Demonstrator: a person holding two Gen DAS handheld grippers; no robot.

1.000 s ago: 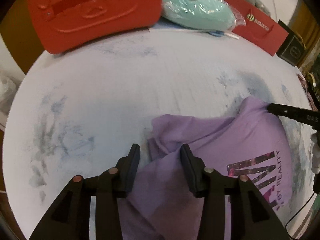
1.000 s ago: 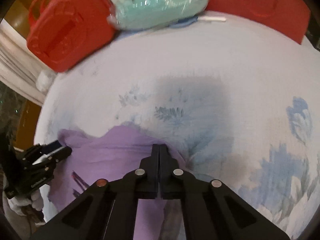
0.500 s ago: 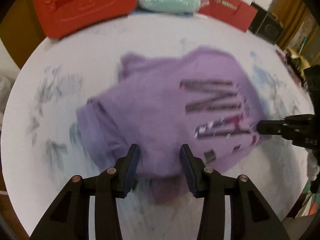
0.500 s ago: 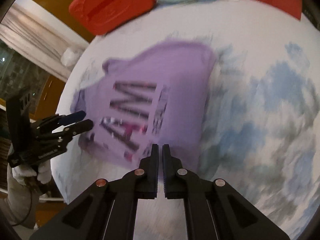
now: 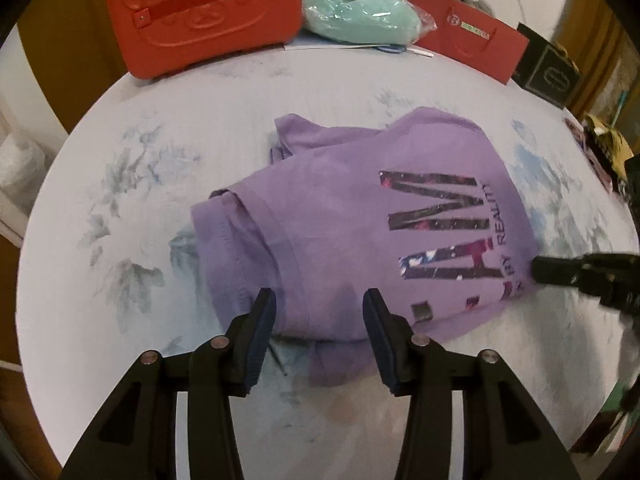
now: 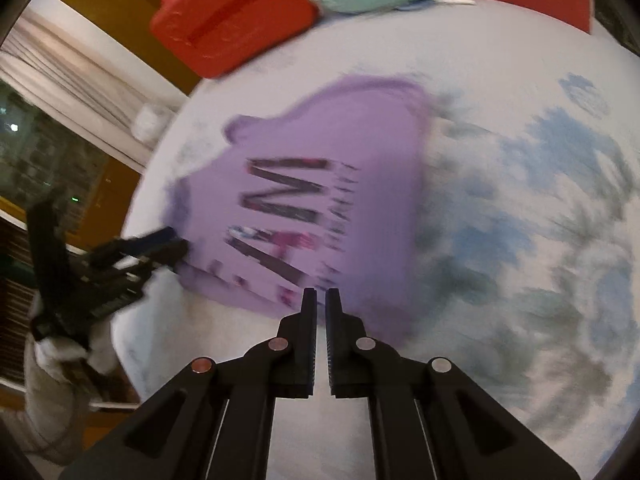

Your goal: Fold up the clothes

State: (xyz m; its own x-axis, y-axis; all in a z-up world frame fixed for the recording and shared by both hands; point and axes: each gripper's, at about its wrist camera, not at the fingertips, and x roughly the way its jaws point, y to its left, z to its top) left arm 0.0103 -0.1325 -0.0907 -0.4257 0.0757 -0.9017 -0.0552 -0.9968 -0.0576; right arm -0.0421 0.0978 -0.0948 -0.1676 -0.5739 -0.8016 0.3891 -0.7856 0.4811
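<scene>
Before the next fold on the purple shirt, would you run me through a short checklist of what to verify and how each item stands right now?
1. Purple shirt lies on the table, printed side up: ok.
2. Left gripper free: ok, jaws apart over the shirt's near edge, pads not pressing the cloth.
3. Right gripper free: ok, jaws nearly together with a thin gap and no cloth in it.
4. Shirt flat for folding: not ok, a sleeve is doubled under at the left and cloth is bunched at the far side.
5. Red case and teal bundle clear of the shirt: ok, both at the far edge.
</scene>
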